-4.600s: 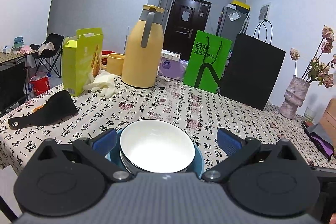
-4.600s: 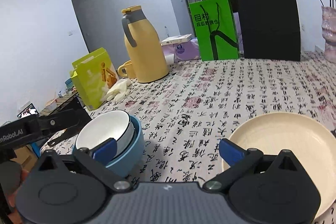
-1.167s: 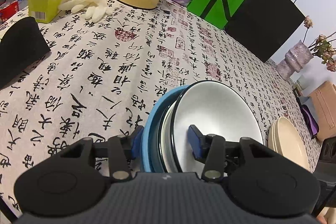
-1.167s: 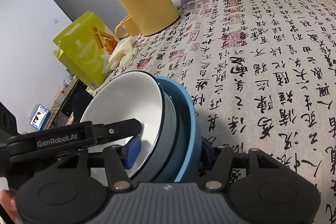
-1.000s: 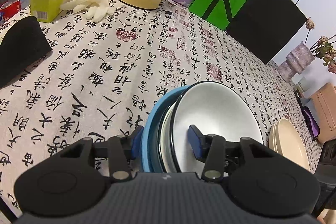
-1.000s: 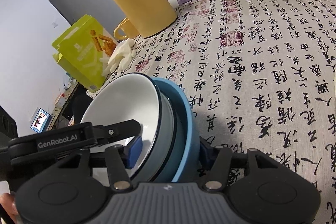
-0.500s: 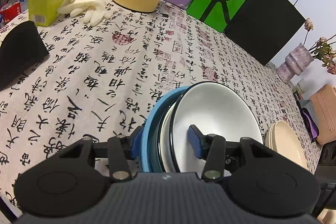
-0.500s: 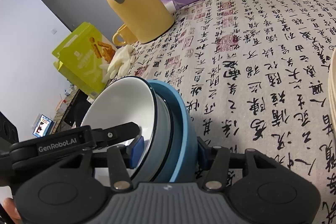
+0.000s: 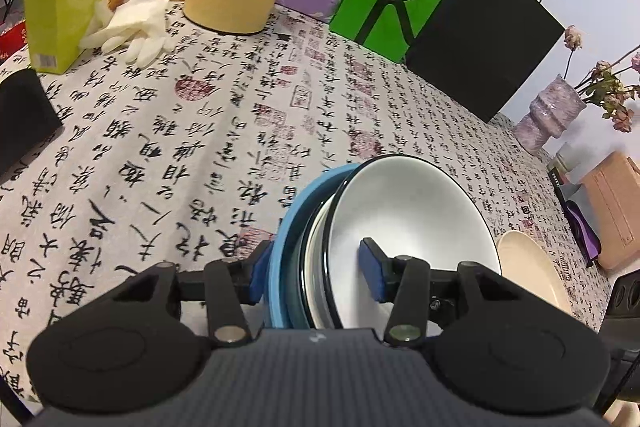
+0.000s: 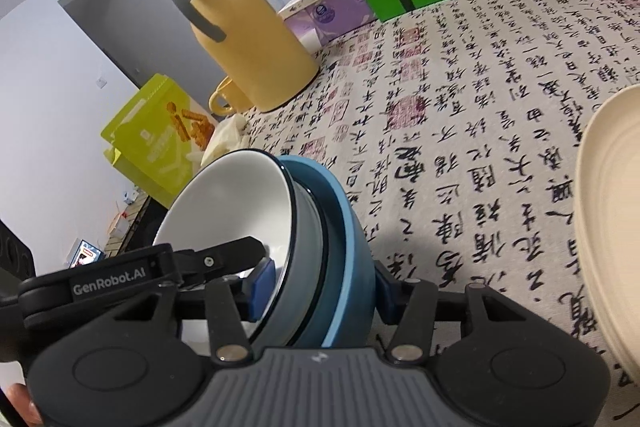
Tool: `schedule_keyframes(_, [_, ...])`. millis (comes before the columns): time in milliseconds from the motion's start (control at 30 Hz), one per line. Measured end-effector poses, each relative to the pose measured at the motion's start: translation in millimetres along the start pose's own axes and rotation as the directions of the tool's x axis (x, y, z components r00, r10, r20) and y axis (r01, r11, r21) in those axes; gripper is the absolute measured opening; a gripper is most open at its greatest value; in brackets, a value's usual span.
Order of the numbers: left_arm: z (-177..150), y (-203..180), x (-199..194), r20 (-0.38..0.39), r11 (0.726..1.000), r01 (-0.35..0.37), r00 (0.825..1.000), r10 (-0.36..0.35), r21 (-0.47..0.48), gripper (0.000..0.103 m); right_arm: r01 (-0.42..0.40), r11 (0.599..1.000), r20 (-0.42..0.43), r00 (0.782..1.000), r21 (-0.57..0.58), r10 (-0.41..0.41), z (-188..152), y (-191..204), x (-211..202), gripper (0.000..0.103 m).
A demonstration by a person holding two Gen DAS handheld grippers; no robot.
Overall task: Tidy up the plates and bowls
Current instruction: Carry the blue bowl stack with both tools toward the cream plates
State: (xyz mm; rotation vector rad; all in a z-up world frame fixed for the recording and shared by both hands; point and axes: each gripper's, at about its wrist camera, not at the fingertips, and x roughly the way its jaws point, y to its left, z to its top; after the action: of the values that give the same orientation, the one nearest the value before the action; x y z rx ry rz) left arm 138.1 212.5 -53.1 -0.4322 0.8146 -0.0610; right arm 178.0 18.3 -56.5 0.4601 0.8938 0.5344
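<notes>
- Both jaws are clamped on the same nested bowl stack (image 9: 360, 239): my left gripper (image 9: 316, 273) has one pad outside the blue outer bowl (image 9: 286, 251) and one inside the white inner bowl (image 9: 412, 223), and my right gripper (image 10: 324, 285) pinches the opposite rim the same way.
- Between the two jaws the stack sits tilted, its mouth turned toward my right, off the bench (image 9: 180, 147) as far as I can tell.
- Cream plates (image 10: 608, 219) lie on the bench just right of my right jaws, nearer that hand.
- I judge the coming move carries the stack rightward, toward or beside those plates.
</notes>
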Motion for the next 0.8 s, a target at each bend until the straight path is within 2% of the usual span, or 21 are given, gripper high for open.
schedule_keyframes(800, [2, -61, 1, 0.017, 0.998, 0.032, 0.999, -0.033, 0.056, 0.047, 0.005, 0.999, 0.086, 0.996, 0.032, -0.008, 16, -32, -48, 0.050])
